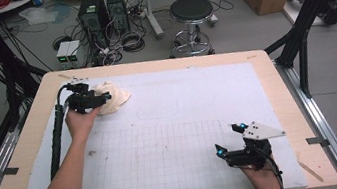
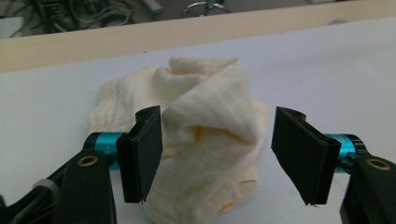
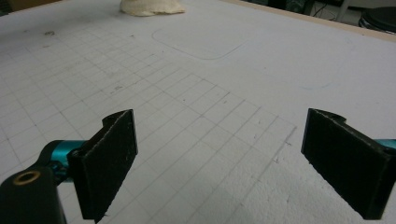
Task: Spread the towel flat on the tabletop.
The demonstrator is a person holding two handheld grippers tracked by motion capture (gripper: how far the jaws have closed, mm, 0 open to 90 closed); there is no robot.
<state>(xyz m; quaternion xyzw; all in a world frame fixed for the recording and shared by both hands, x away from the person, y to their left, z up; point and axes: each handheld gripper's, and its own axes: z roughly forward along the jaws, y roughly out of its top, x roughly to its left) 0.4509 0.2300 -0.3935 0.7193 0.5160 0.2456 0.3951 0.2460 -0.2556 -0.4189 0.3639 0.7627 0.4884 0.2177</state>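
The left claw [image 2: 215, 154] stood wide open around the crumpled cloth [image 2: 196, 140] near the surface's [image 1: 216, 92] far left corner, apparently about to grasp, needing only closure, while the right claw [image 3: 229, 163] gaped empty near the front right.

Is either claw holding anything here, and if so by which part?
Nothing is held. The left claw is open, its jaws either side of the cloth but not closed on it. The right claw is open over the mat.

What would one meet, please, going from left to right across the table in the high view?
Left gripper → cream cloth → outlined rounded rectangle on the mat → right gripper, its fingers spread open.
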